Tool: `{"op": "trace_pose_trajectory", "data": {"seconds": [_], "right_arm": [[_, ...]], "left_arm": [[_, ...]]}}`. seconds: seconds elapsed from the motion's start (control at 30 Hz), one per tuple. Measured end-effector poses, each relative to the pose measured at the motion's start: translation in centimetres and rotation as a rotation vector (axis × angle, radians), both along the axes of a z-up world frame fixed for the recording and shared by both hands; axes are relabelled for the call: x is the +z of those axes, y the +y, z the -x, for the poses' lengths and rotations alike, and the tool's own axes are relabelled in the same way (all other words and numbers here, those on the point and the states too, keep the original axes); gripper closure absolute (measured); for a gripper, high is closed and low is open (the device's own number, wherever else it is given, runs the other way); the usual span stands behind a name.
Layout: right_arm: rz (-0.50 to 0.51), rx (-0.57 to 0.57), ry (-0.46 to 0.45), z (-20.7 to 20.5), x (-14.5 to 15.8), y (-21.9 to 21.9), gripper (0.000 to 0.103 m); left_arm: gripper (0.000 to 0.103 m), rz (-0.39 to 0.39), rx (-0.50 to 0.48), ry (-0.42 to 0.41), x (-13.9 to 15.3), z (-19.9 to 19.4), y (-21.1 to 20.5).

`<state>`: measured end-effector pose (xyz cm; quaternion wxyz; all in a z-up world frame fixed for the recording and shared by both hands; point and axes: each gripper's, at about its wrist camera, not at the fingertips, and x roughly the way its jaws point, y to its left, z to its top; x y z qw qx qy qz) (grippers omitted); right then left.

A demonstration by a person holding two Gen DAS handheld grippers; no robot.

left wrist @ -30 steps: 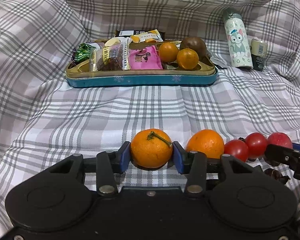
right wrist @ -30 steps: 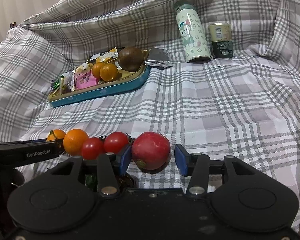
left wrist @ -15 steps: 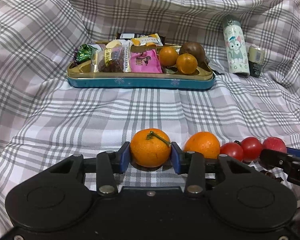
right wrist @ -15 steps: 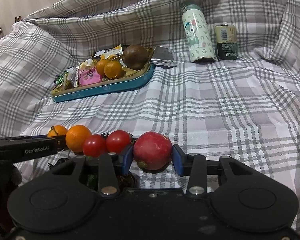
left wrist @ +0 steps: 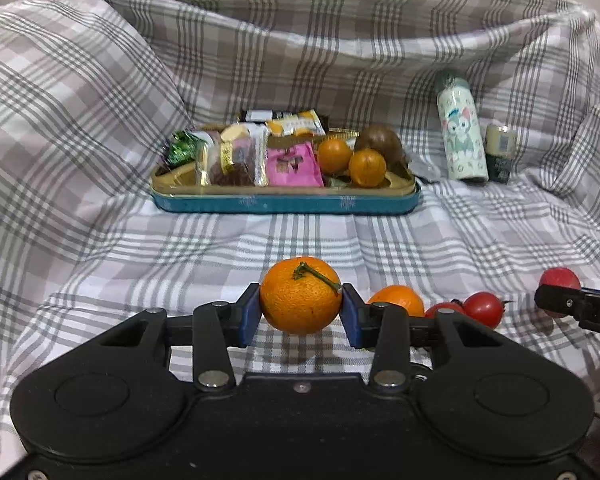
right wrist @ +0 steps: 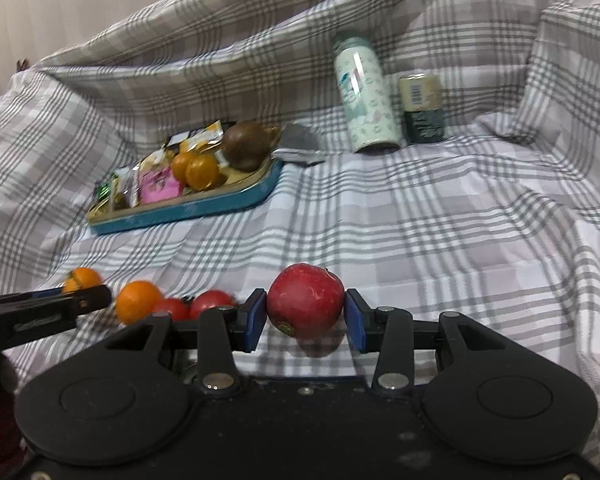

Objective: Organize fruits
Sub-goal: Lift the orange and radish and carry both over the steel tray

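My left gripper [left wrist: 301,314] is shut on a stemmed orange mandarin [left wrist: 300,295], held just above the plaid cloth. To its right on the cloth lie a second mandarin [left wrist: 398,300] and two cherry tomatoes [left wrist: 483,308]. My right gripper [right wrist: 306,318] is shut on a red round fruit [right wrist: 305,306], also lifted off the cloth. In the right wrist view the left gripper [right wrist: 60,308] reaches in from the left with its mandarin [right wrist: 82,279], next to the loose mandarin [right wrist: 137,307] and a tomato [right wrist: 212,301]. Further back a teal tray [left wrist: 284,202] holds two small oranges [left wrist: 366,167] and a brown fruit [left wrist: 380,142].
Snack packets [left wrist: 294,164] fill the left part of the tray. A cartoon-printed bottle [left wrist: 462,136] and a small can [left wrist: 499,154] stand at the back right. A silver wrapper [right wrist: 298,144] lies beside the tray. Raised plaid folds enclose the area on all sides.
Both grippers closed on their fruit, the left on the mandarin and the right on the red fruit, and both have lifted slightly off the cloth. The row of loose fruit stayed put.
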<state>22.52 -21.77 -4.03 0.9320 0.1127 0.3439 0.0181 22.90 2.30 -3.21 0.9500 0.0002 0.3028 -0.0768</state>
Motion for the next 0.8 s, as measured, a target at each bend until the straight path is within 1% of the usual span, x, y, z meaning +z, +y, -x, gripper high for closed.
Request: {"op": "trace_pose_trajectory", "data": {"seconds": [0.17, 0.27, 0.37, 0.43, 0.53, 0.67, 0.8], "right_arm": [[0.028, -0.04, -0.01, 0.8, 0.3, -0.8, 0.059], [0.038, -0.046, -0.009, 1.3, 0.5, -1.1, 0.059], [0.035, -0.046, -0.014, 2.1, 1.1, -1.2, 0.059], [0.015, -0.052, -0.015, 2.9, 1.6, -1.5, 0.059], [-0.028, -0.055, -0.007, 4.4, 2.4, -2.1, 0.059], [-0.04, -0.032, -0.021, 7.1, 3.4, -2.3, 0.059], [-0.042, -0.004, -0.026, 10.1, 4.0, -2.0, 0.059]], "left_arm": [[0.053, -0.006, 0.008, -0.03, 0.9, 1.8, 0.6], [0.053, -0.003, 0.002, -0.038, 1.4, 3.6, 0.9], [0.053, 0.01, -0.007, -0.029, 1.7, 5.6, 1.3], [0.053, 0.013, -0.007, -0.019, 1.9, 7.0, 1.4], [0.053, 0.017, -0.003, -0.032, 2.4, 8.9, 1.5], [0.053, 0.039, -0.017, -0.023, 2.6, 11.2, 1.4], [0.053, -0.001, -0.053, -0.017, 2.1, 13.4, 0.5]]}}
